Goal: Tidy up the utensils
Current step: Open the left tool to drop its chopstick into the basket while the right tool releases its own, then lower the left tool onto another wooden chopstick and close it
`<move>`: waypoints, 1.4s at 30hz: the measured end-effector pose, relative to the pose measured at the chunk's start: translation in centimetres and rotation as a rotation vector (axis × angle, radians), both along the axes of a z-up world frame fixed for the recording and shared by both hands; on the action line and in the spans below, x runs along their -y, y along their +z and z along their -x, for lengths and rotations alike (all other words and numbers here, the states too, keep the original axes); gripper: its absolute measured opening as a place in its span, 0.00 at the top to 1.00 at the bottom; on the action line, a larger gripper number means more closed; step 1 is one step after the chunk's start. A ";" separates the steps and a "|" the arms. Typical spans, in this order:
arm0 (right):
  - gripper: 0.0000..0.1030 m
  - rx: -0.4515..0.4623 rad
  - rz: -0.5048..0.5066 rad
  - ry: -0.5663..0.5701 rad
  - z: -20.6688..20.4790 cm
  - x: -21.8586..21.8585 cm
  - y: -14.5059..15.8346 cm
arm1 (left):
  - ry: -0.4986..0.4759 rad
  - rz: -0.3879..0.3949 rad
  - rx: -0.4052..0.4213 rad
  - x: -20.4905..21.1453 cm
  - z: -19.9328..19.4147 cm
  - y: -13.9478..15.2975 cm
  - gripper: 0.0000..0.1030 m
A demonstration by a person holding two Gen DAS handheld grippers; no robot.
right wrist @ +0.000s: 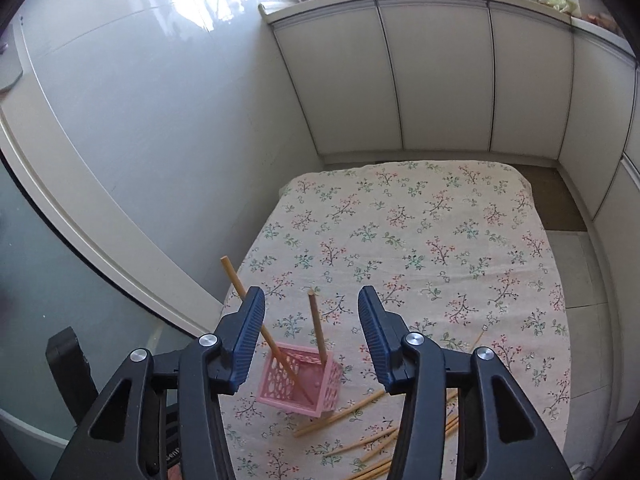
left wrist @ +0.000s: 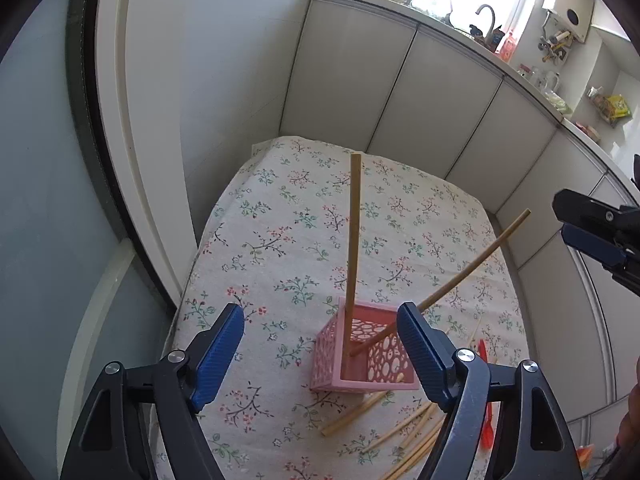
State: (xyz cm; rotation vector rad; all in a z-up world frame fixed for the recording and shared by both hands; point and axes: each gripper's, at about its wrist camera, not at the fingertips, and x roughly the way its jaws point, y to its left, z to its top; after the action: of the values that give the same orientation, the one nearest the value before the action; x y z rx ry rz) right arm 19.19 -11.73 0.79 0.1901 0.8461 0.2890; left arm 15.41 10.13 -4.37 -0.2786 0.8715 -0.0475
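Note:
A small pink perforated basket [left wrist: 362, 360] [right wrist: 304, 380] stands on the floral tablecloth. Two wooden chopsticks stand in it: one nearly upright [left wrist: 354, 232] [right wrist: 317, 328], one leaning [left wrist: 460, 280] [right wrist: 256, 312]. Several loose chopsticks [left wrist: 400, 428] [right wrist: 360, 436] lie on the cloth in front of the basket. My left gripper [left wrist: 320, 354] is open and empty, above and around the basket. My right gripper [right wrist: 310, 332] is open and empty above the basket; it also shows at the right edge of the left wrist view [left wrist: 600, 232].
The floral cloth [right wrist: 420, 248] covers a table against white cabinet doors [right wrist: 440, 80] and a grey wall at the left. A red plastic utensil [left wrist: 484, 400] lies at the table's right, partly hidden by my left gripper's finger. A counter with clutter runs above the cabinets.

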 end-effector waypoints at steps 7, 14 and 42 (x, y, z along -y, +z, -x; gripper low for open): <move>0.44 -0.064 0.002 -0.081 3.1 6.0 -2.0 | -0.052 -0.021 -0.029 2.0 1.4 0.0 0.19; 0.42 -0.164 0.019 -0.148 5.5 10.8 -5.9 | -0.146 -0.078 -0.070 4.9 2.8 -0.9 0.19; 0.42 -0.509 -0.077 -0.320 4.3 24.1 -16.9 | -0.493 -0.171 -0.223 21.8 -1.6 -8.3 0.58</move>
State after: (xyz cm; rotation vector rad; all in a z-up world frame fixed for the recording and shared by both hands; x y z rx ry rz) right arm 14.84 -35.83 -16.16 0.4786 1.2893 -0.0344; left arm 16.98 -11.67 -12.69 0.0988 1.1432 -0.4044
